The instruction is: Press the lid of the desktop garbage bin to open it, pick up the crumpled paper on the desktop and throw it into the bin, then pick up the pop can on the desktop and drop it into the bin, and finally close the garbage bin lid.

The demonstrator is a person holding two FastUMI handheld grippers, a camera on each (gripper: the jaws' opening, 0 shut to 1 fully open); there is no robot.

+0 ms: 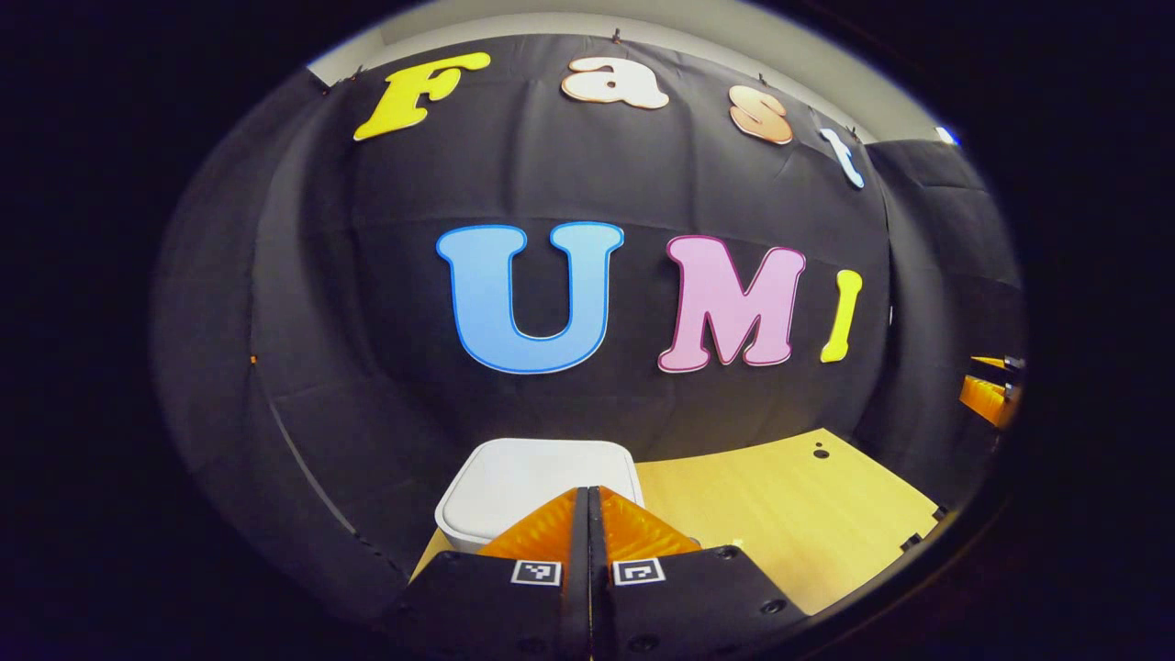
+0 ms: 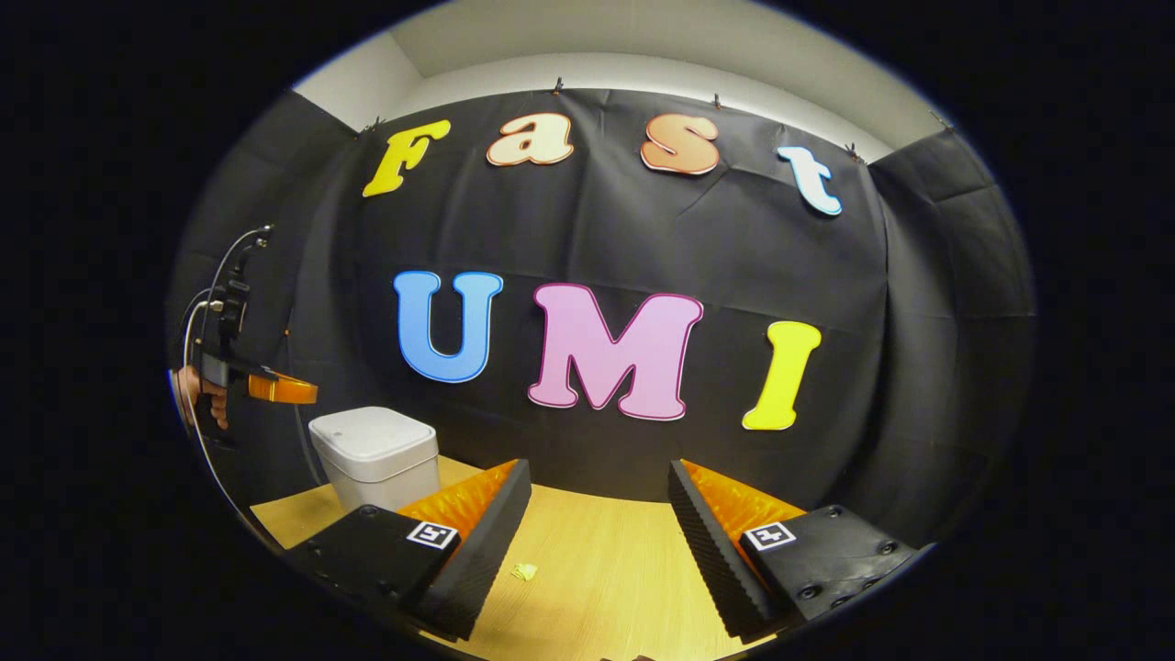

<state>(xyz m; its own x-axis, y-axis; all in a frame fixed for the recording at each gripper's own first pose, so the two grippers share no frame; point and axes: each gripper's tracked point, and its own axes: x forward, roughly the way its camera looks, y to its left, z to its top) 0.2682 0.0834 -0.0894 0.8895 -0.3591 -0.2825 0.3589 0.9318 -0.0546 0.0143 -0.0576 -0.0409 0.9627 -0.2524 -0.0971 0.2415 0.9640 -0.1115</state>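
The left gripper (image 1: 589,496) hangs over the bin (image 1: 537,482), jaws pressed together with nothing between, likely to press the closed lid. The right gripper (image 2: 598,528) waits, jaws wide, above the surface (image 2: 597,560); a paper scrap (image 2: 524,571) lies below, the bin farther left.

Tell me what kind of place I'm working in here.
Most likely a staged recording booth, not a real home: black cloth wall hung behind, a bare wooden desktop holding a white garbage bin with its lid down, and a small crumpled paper.
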